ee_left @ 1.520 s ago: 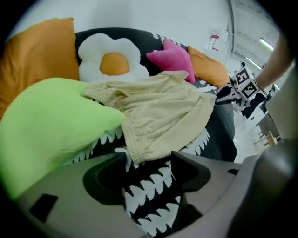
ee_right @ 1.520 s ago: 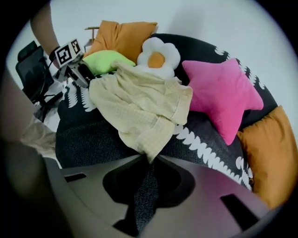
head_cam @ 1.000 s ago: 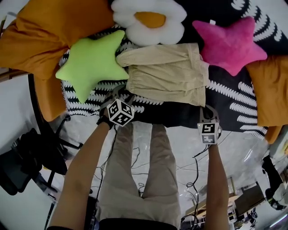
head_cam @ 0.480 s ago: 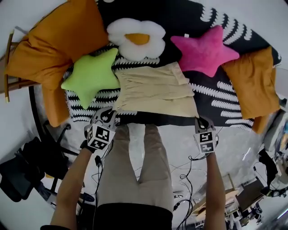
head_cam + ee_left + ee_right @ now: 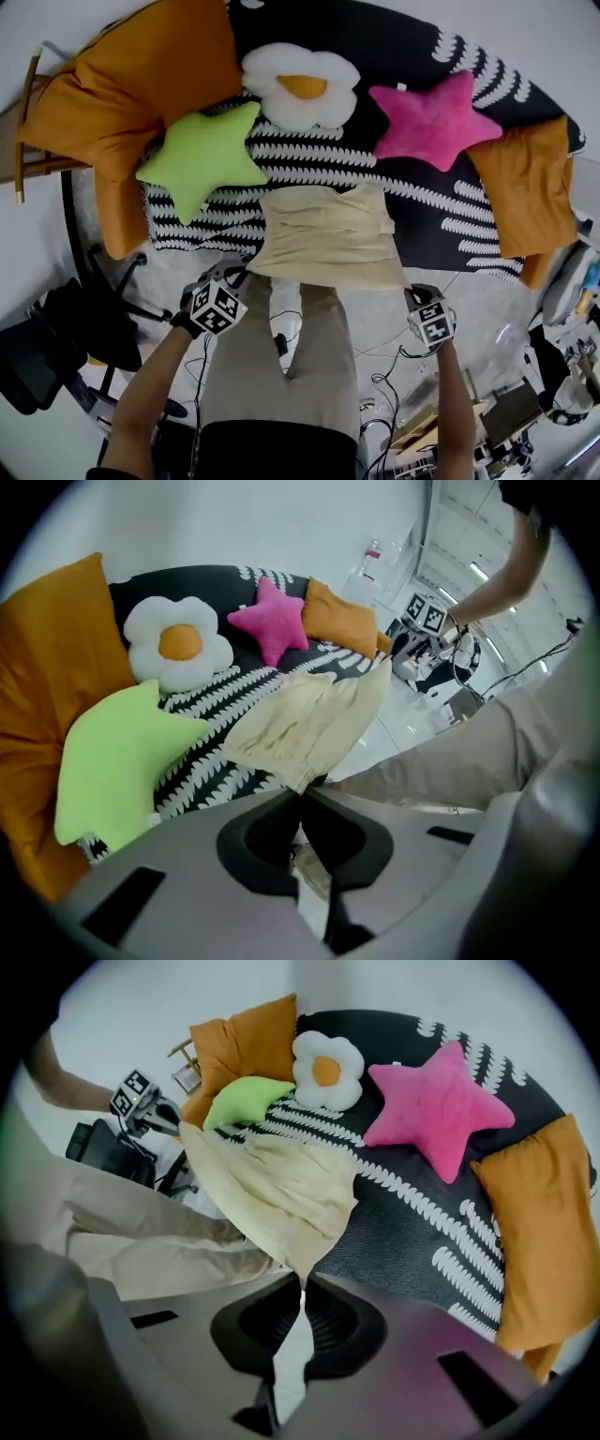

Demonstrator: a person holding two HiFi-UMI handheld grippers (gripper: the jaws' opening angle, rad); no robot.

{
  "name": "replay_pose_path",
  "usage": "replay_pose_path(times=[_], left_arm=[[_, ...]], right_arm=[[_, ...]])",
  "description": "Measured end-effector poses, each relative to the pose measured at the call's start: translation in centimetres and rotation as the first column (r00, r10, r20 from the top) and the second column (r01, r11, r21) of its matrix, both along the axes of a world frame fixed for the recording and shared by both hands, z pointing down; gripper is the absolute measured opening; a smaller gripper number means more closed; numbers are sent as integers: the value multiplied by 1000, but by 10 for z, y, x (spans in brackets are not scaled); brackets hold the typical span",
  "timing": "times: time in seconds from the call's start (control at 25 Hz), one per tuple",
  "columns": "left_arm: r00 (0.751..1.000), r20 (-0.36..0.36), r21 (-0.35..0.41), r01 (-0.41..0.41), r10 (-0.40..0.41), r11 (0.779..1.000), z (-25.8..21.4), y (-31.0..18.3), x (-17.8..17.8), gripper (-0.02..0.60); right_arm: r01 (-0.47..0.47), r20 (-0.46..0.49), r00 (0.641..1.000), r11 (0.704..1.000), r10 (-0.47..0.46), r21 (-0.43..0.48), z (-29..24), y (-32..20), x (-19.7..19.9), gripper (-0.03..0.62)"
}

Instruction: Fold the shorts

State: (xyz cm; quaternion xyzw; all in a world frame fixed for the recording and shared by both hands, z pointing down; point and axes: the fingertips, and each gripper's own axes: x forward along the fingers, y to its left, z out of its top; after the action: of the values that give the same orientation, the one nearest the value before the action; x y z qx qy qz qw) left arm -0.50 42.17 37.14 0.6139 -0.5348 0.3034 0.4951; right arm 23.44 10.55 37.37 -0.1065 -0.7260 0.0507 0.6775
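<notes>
The beige shorts [image 5: 328,234] hang stretched between my two grippers, lifted off the black-and-white patterned sofa cover [image 5: 450,216]. My left gripper [image 5: 246,275] is shut on the near left corner of the shorts [image 5: 309,719], with the cloth pinched at the jaw tips [image 5: 302,794]. At the near right corner my right gripper [image 5: 411,291] is shut on the same shorts [image 5: 281,1185], the fabric running down between its jaws [image 5: 302,1283]. The far edge of the shorts still drapes toward the sofa.
A green star pillow [image 5: 204,155], a fried-egg pillow [image 5: 302,86] and a pink star pillow [image 5: 434,117] lie on the sofa behind the shorts. Orange cushions [image 5: 122,84] [image 5: 525,183] flank them. The person's legs [image 5: 281,375] stand below, a black chair [image 5: 56,337] to the left.
Both grippers have risen and drawn back toward the person with the shorts' near edge. The shorts lay flat on the sofa a second ago and now hang lifted between them.
</notes>
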Motion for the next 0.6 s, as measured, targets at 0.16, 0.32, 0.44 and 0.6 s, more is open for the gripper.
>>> replay_pose_path(times=[0.16, 0.32, 0.44, 0.6], left_arm=[[999, 46, -26, 13, -12, 1000, 22, -15, -41, 20], [986, 130, -71, 115, -105, 991, 62, -40, -113, 53], [985, 155, -96, 96, -81, 991, 76, -51, -133, 204], [986, 167, -57, 4, 6, 998, 70, -57, -111, 215]], right_arm=[[0, -14, 1000, 999, 0, -35, 22, -25, -50, 29], [-135, 50, 990, 990, 133, 32, 73, -89, -152, 165], [-162, 122, 983, 967, 140, 197, 84, -125, -211, 360], [23, 222, 971, 958, -90, 286, 73, -97, -227, 360]])
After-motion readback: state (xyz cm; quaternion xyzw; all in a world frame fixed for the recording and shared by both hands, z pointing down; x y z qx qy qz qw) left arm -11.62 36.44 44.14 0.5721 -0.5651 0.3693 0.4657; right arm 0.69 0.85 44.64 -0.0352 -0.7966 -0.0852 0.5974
